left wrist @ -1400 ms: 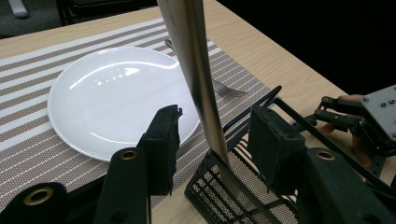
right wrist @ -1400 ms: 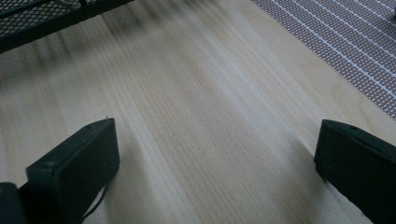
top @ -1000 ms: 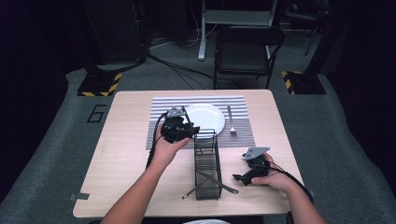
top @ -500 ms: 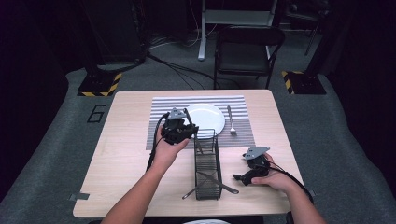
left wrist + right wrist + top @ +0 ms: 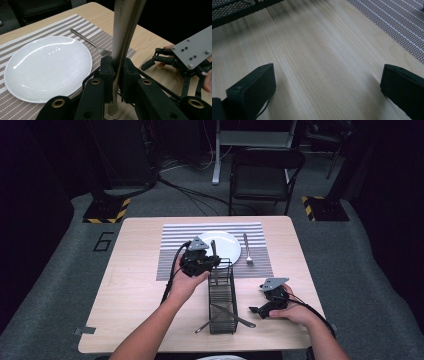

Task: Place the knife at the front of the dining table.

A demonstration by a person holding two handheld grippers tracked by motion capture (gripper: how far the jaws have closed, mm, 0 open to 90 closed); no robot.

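My left gripper hovers at the far end of a black wire cutlery basket and is shut on a flat metal utensil that stands nearly upright. In the left gripper view the utensil rises between the jaws of the left gripper; which utensil it is cannot be told. Just beyond it, a white plate sits on a striped placemat with a fork to its right. My right gripper rests on the table right of the basket, jaws wide apart over bare wood.
Two utensils poke out of the basket's near end. The plate and fork lie just past the left jaws. A black chair stands beyond the table's far edge. The wooden table ends close to the basket.
My left gripper has drifted slightly right and toward the basket with the utensil still in it. The right gripper has stayed where it was.
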